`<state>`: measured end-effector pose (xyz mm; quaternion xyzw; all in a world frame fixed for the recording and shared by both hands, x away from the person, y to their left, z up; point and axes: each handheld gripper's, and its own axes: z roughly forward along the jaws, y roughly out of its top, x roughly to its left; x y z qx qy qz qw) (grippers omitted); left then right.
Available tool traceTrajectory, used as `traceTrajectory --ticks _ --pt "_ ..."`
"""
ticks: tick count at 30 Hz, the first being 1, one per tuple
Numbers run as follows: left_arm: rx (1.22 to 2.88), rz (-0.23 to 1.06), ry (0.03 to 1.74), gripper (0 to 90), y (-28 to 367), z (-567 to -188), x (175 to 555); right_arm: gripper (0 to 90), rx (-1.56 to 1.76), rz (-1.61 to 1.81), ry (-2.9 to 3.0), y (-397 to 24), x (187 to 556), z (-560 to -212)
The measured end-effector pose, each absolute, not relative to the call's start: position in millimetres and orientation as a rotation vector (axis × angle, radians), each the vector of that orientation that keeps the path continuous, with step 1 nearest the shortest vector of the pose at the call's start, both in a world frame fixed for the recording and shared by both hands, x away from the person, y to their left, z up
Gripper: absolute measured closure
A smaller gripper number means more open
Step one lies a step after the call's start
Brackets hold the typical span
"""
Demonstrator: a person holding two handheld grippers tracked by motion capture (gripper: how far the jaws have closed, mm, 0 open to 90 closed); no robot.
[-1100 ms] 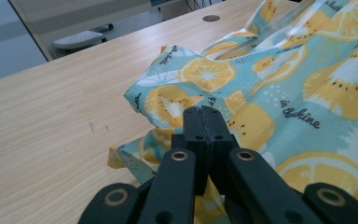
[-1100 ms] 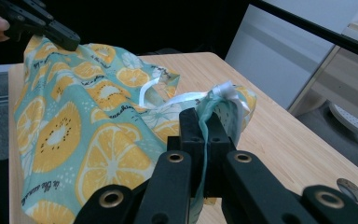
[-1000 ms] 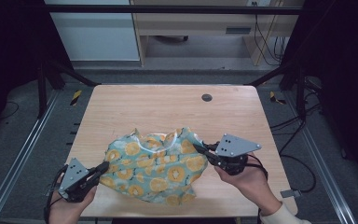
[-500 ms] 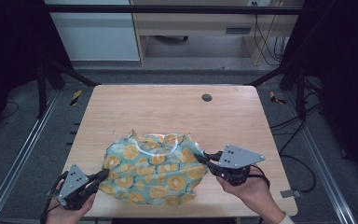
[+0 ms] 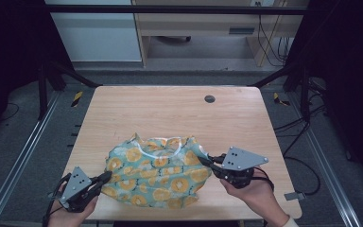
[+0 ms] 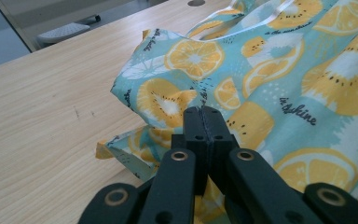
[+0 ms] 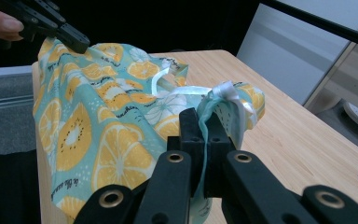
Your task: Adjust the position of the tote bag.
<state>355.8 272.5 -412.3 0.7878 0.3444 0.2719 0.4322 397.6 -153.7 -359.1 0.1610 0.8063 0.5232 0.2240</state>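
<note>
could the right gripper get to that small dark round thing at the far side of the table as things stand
Probably not right away: the right gripper is shut on the fruit-print cloth. Bare table lies between it and the dark round thing.

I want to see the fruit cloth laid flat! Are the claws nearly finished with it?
Not yet. Done: both claws have a pinch on the fruit-print cloth, the left claw at its near-left corner, the right claw at its right edge. In hand: the cloth hangs stretched between them. Left: it looks bunched and rumpled on the table, so spreading or folding it probably remains.
</note>
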Motion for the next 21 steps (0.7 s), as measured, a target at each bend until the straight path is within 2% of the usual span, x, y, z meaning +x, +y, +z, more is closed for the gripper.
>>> traceTrajectory --ticks 21 --pt "2.194 0.567 0.842 90.0 251 -454 365 90.0 0.508 1.458 2.332 -164 396 -405"
